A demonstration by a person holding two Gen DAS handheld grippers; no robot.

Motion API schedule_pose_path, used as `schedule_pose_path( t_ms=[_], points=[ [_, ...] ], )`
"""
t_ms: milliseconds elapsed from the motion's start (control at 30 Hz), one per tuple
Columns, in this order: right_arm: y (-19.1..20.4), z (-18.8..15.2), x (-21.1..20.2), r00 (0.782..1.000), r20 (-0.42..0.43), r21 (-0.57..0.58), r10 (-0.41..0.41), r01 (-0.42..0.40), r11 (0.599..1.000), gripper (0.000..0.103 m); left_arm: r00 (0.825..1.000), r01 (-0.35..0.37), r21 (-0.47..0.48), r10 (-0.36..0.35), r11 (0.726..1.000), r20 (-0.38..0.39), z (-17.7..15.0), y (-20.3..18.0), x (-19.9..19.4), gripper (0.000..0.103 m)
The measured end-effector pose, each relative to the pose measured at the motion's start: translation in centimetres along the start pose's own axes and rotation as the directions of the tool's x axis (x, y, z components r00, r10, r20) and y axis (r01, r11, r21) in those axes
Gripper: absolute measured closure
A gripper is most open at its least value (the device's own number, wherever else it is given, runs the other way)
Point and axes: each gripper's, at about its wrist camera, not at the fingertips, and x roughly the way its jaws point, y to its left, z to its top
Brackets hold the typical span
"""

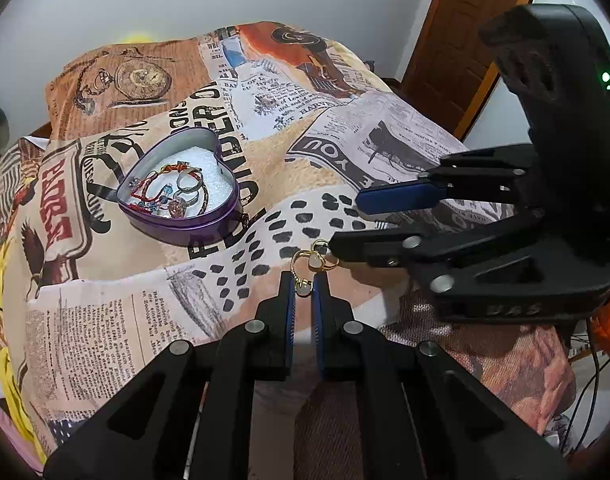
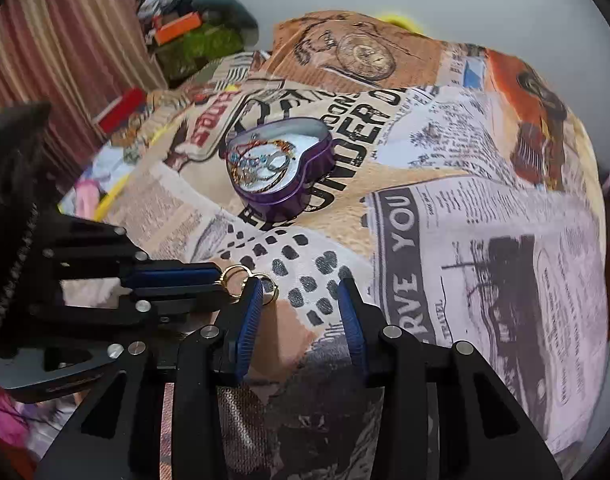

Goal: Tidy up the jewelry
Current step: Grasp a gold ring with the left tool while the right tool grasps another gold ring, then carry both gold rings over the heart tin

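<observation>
A purple heart-shaped tin (image 1: pixel 177 196) (image 2: pixel 281 168) stands open on the printed bedcover. It holds a red bracelet, silver rings and beads on white foam. My left gripper (image 1: pixel 304 280) (image 2: pixel 215 280) is shut on a gold ring with a pale stone (image 1: pixel 303 286) (image 2: pixel 231 274), low over the cover. A second gold ring (image 1: pixel 319 260) (image 2: pixel 269 284) sits just beyond it, touching or nearly touching the first. My right gripper (image 1: pixel 347 222) (image 2: pixel 301 292) comes in from the right with its jaws apart and nothing between them. Its lower finger tip is beside the second ring.
The newspaper-print cover (image 1: pixel 265 92) bulges over a bed and drops off at its edges. A wooden door (image 1: pixel 465 40) stands at the back right. A striped curtain (image 2: pixel 65 40) and piled clutter (image 2: pixel 193 32) are at the far left. Cables (image 1: pixel 585 392) hang low at the right.
</observation>
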Motion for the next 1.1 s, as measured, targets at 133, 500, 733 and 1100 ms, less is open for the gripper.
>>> schedule_pose_path(
  t_ms=[133,500,733,1100],
  points=[
    [0.0,0.1,0.6,0.995,-0.010,-0.064,-0.097,0.096,0.993,0.067,1.000,-0.004,-0.003,0.004,1.000,0.003,-0.2,0.0,-0.1,0.097],
    [-2.3,-0.3,-1.7,1.000,0.021,0.100,0.011,-0.013,0.995,0.067,1.000,-0.019,-0.038,0.020,0.999,0.019,-0.7,1.2,-1.0,0.097],
    [0.3,0.0,-0.2,1.000,-0.014,-0.001,0.004,-0.004,1.000,0.067,0.999,-0.028,-0.067,0.030,0.997,0.030,-0.8,1.7,-1.2,0.097],
    [0.8,0.1,0.4,1.000,-0.008,-0.048,-0.012,0.012,0.999,0.085,0.997,-0.044,-0.093,0.050,0.995,0.059,-0.5,2.7,-2.2,0.097]
  ],
)
